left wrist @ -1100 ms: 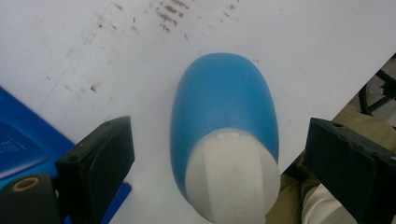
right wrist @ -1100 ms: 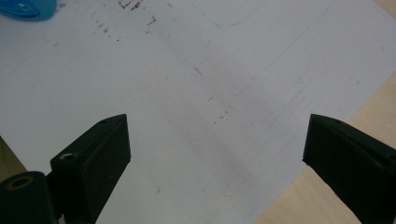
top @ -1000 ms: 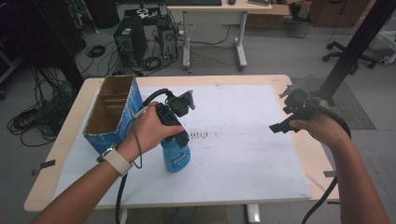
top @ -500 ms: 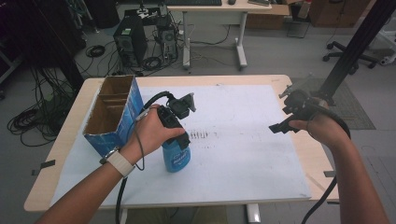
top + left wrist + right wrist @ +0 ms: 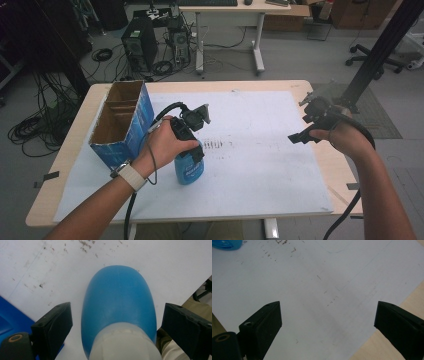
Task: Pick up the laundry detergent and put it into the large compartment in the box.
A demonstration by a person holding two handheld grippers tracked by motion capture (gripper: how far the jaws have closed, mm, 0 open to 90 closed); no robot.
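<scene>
- Blue plastic bottle with a white cap/neck (image 5: pixel 189 169) stood upright on the white paper sheet (image 5: pixel 260 165) covering the table, just right of the open blue cardboard box (image 5: pixel 121 125).
- Left gripper (image 5: pixel 195 154) sat over the bottle top; in the left gripper view the bottle (image 5: pixel 118 305) lay between the two black jaws, which stood wide with a clear gap on each side, not touching it.
- Right gripper (image 5: pixel 300 136) hovered well to the right of the box, near the sheet's right edge; its jaws were spread wide, holding nothing, bare paper (image 5: pixel 317 290) under them.
- Handling guess: smooth rounded plastic, likely slippery; walls probably stiff enough but may flex if squeezed hard. Weight unclear, can't tell how full it was.
- Best hold, judged: the white neck/cap band, or just under it at the shoulder, where the shape narrows and the jaws get a ledge; the wide curved body would likely slide out.
- Risk: tall bottle, off-centre pinch could tip it toward the box.
</scene>
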